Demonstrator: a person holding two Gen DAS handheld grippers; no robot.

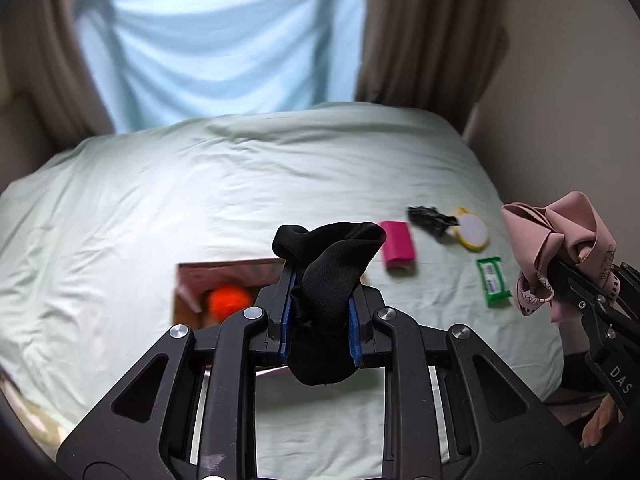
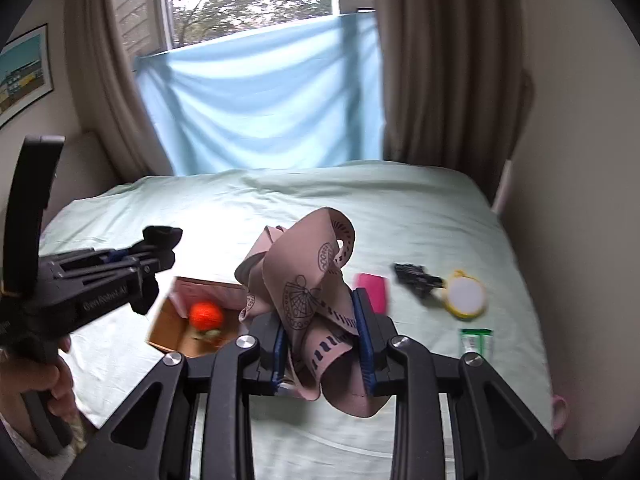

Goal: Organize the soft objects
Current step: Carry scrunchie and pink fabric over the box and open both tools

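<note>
Spread wide beneath everything: a pale green bed [image 2: 400, 208]. Raised above it, side by side, left hand-held gripper [image 1: 322, 304] clenched on a black sock [image 1: 328, 276], right hand-held gripper [image 2: 324, 344] clenched on a pink printed cloth [image 2: 308, 288]. Read "DAS" on the right one's body. Sat ahead on the bed: an open cardboard box [image 2: 172, 328] containing an orange ball [image 2: 206, 315]. Farther right lay a pink block [image 1: 397, 248], yellow-rimmed mirror [image 1: 474, 230], green packet [image 1: 493, 282].
</note>
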